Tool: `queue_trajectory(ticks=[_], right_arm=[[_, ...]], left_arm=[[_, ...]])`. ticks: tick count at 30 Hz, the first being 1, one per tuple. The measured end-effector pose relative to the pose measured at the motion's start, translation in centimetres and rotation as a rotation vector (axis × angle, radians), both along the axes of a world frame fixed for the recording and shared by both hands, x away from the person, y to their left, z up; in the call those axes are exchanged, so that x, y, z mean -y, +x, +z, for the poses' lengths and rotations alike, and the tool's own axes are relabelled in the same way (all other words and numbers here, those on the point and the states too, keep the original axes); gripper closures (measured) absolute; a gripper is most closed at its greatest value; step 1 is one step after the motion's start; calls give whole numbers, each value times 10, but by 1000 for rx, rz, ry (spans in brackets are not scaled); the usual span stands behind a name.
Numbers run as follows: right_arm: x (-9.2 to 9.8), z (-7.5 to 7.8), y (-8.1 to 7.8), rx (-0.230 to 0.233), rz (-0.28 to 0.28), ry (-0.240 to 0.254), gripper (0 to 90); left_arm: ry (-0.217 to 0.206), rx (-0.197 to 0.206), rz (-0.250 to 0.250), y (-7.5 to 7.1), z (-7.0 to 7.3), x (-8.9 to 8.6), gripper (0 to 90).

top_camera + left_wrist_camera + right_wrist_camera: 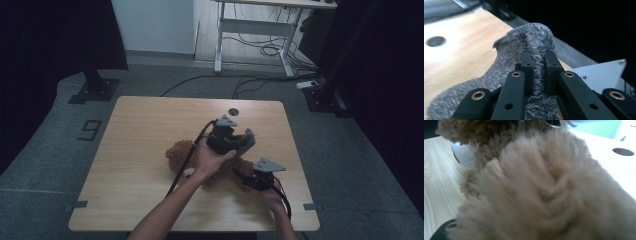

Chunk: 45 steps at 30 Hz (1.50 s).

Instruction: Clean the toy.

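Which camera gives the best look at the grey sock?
The left gripper view: the grey sock sits close up, pinched between that gripper's jaws. The high view shows it small and dim, above the brown plush toy.

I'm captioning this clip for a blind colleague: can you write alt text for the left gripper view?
The left claw is shut on a fold of fuzzy grey knit fabric, which rises between its two black jaws. Behind lies a light wooden table with a round hole, and a grey plate shows at the right.
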State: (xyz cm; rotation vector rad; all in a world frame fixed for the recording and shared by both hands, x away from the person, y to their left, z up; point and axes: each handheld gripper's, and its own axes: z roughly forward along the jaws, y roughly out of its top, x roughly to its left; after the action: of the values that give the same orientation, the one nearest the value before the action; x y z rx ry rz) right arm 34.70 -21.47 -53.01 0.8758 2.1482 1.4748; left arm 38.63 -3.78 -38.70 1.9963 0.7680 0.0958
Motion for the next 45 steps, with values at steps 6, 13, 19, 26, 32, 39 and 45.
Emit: queue_trajectory(ticks=[6,13,19,26,32,39,45], right_arm=[[0,-1,-1,1,-5,1,576],[0,-2,-1,-5,0,-3,577],[2,-2,-1,-10,5,9,577],[3,-3,0,-11,14,17,577],[4,-3,0,-11,16,14,576],[3,-4,-1,-12,16,16,575],[3,-4,-2,-17,18,14,575]], left_arm=[[159,-40,33,6,-44,6,802],[123,-33,53,-7,-54,-27,806],[108,-32,121,-4,-45,-76,806],[43,-60,227,4,-49,-136,798],[2,-49,273,-1,-57,-171,805],[-5,-35,327,-8,-63,-199,806],[-2,-74,386,-5,-78,-226,809]])
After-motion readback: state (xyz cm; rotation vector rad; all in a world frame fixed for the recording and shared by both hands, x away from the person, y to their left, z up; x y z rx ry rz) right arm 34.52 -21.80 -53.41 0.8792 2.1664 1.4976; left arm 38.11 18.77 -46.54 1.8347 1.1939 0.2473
